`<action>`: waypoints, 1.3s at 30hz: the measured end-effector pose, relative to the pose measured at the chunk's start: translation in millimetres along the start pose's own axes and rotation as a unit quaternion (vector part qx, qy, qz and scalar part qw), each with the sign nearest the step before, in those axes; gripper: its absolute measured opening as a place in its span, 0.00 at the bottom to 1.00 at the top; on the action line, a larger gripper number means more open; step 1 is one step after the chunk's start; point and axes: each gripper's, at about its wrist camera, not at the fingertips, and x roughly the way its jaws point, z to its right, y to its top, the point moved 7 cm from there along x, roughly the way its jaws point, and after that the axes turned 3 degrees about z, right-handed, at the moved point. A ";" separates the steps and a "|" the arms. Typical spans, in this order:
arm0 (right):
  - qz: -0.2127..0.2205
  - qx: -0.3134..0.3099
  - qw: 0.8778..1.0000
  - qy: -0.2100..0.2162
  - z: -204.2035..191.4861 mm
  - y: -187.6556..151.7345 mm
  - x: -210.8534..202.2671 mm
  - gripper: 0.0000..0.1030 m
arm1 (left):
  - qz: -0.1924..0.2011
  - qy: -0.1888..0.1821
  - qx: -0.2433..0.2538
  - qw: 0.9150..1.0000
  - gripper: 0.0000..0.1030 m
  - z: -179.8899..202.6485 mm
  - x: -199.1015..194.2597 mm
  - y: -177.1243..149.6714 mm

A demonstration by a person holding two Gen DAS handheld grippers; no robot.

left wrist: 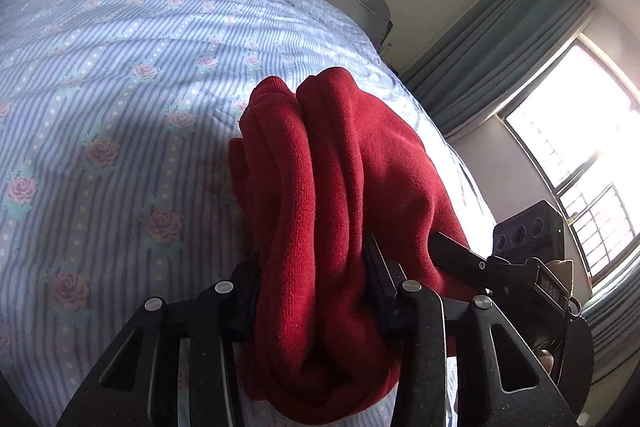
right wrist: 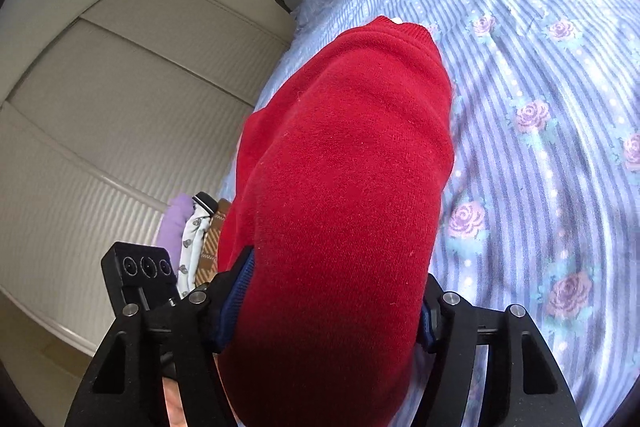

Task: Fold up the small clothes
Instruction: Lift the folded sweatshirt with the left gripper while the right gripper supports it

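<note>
Both grippers' jaws clamp red garment [left wrist: 320,187] above bedsheet [left wrist: 100,87].

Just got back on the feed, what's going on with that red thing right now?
A person holds a handheld gripper in each hand, and both are clamped on the same red knit garment above a bed with a blue striped, rose-print sheet. The left gripper pinches a bunched, creased part; the right gripper grips a smoother stretch. It hangs between them, not laid flat. A few other clothes lie at the bed's edge near the wardrobe.
</note>
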 end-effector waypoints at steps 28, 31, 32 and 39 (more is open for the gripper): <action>0.020 -0.089 0.987 0.133 -323.8 -34.0 87.2 0.65 | 0.135 0.062 0.043 0.988 0.40 -73.8 -324.0 137.8; 0.019 -0.087 0.984 0.154 -368.9 -31.0 125.0 0.65 | 0.144 0.078 0.050 0.985 0.40 -103.1 -359.1 167.0; 0.018 -0.085 0.983 0.160 -381.8 -31.6 138.1 0.65 | 0.148 0.082 0.051 0.984 0.40 -113.1 -368.8 175.6; 0.003 -0.077 0.983 0.168 -444.1 -42.6 237.8 0.65 | 0.149 0.100 0.028 0.983 0.40 -198.5 -403.3 212.6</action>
